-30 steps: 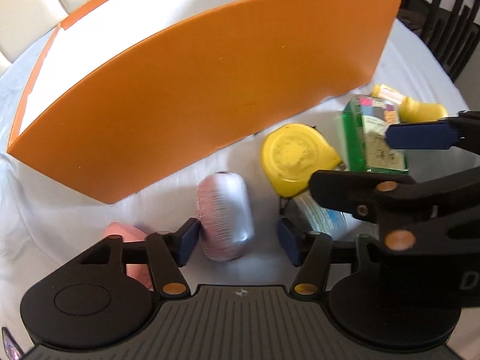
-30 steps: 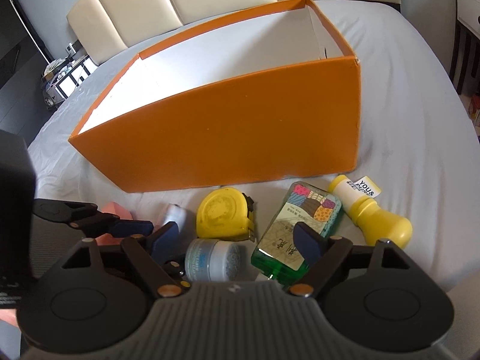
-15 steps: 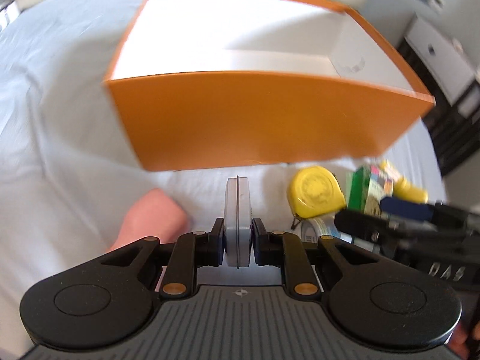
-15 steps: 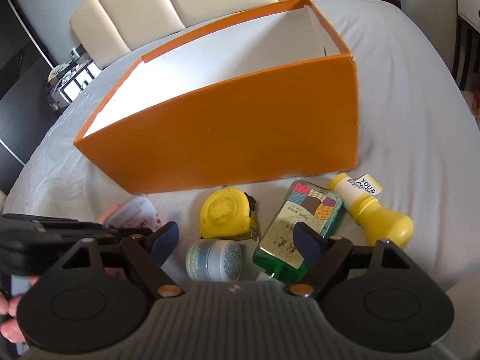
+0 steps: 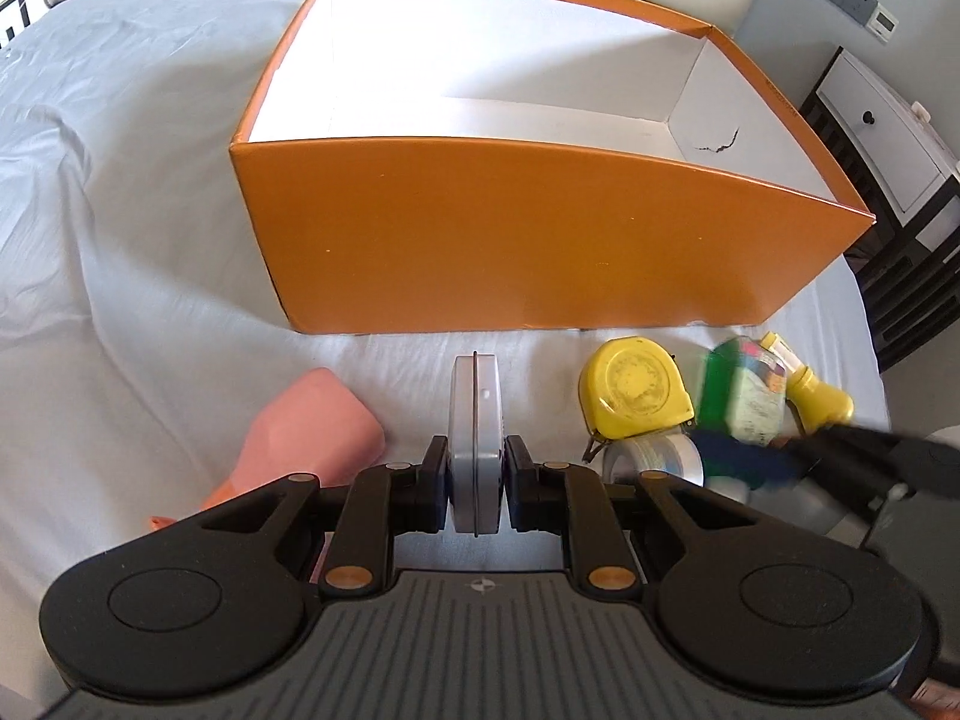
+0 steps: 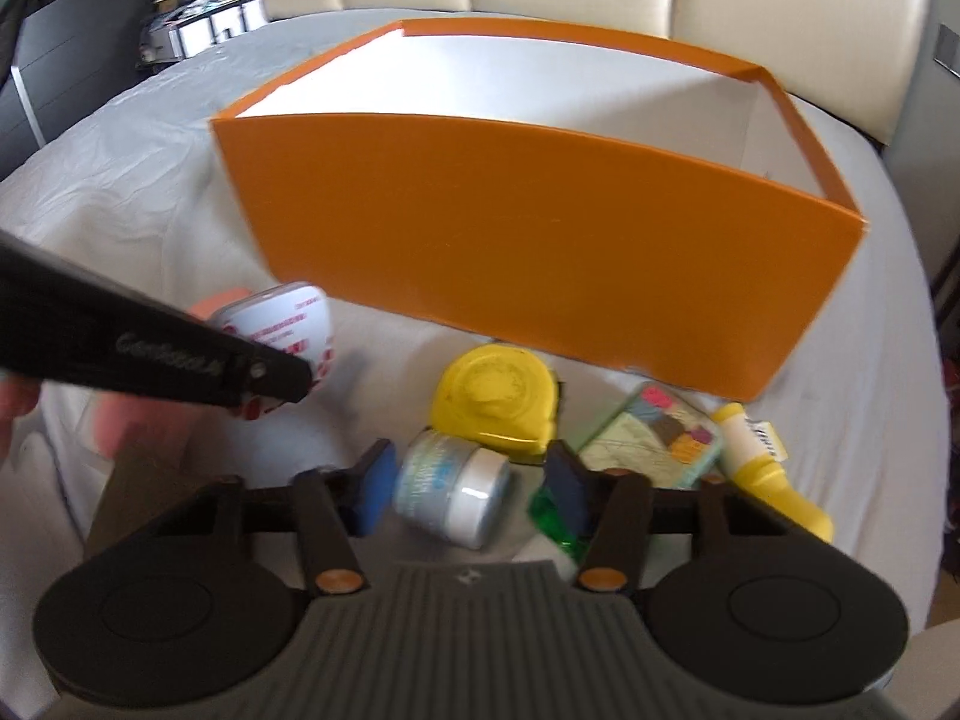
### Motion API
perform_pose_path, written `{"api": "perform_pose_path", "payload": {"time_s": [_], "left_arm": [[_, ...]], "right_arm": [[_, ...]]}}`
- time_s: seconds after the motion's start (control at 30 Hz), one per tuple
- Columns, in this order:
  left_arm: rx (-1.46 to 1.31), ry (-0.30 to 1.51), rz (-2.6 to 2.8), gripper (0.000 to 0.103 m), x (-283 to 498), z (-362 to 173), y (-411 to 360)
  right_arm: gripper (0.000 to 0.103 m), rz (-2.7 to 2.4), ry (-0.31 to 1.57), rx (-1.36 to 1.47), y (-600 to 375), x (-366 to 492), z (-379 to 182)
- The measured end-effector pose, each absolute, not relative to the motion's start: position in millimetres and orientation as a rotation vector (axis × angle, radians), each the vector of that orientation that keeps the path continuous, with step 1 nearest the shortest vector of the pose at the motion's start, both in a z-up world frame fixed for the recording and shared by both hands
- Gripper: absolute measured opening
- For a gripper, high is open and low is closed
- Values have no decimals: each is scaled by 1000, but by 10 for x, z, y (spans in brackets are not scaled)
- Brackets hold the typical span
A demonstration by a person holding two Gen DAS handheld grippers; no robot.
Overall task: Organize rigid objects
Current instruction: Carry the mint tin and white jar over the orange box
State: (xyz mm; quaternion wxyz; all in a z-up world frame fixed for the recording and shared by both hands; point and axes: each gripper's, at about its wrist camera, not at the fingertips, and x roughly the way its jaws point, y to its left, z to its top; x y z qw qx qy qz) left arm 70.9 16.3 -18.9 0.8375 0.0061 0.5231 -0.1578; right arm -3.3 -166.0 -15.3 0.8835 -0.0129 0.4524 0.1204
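Observation:
My left gripper (image 5: 476, 468) is shut on a flat silver tin (image 5: 476, 420), held edge-on and lifted in front of the orange box (image 5: 540, 240); the tin's red-and-white face shows in the right wrist view (image 6: 288, 330). My right gripper (image 6: 468, 492) is open, with its jaws on either side of a small silver jar (image 6: 450, 492) that lies on its side on the sheet. A yellow tape measure (image 6: 492, 396), a green bottle (image 6: 648, 450) and a yellow bottle (image 6: 756, 468) lie beside it.
The orange box (image 6: 540, 228) has a white inside with nothing visible in it. A pink object (image 5: 306, 426) lies left of the tin. Everything rests on a white sheet (image 5: 120, 240). Dark furniture stands at the right edge (image 5: 900, 252).
My left gripper closed on the silver tin and lifted it, turning it on edge, toward the box. My right gripper moved left and down until its jaws stood on either side of the silver jar.

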Motion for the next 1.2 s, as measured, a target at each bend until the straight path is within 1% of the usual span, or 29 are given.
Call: {"api": "perform_pose_path", "payload": {"time_s": [0.03,0.17,0.47,0.67,0.8,0.9,1.0,1.07,1.2], "left_arm": [[13,1105,-333,20,707,-195,158],[20,1095,-336,20,692,-192,142],[8,980,-444,20,504,30,139],[-11,873,-460,20,392,364,205],[-70,792,-480,20,423,687,314],[-84,770,-450,20,620,871,346],[-80,803,-418,20,961,942,319],[-92,837,-436,20,1213,915,256],[-20,911,-432,20,1688,753,85]], "right_arm": [[39,264,967,-17,-1659,-23,-180],[38,267,951,-10,-1688,-35,-180],[38,236,893,124,-1897,-133,-57],[38,217,863,164,-1990,-209,156],[38,244,804,201,-2052,-238,474],[37,274,734,224,-2085,-168,795],[37,285,689,226,-2085,8,1021],[37,269,691,220,-2062,179,1081],[37,222,733,209,-2020,545,1102]]}}
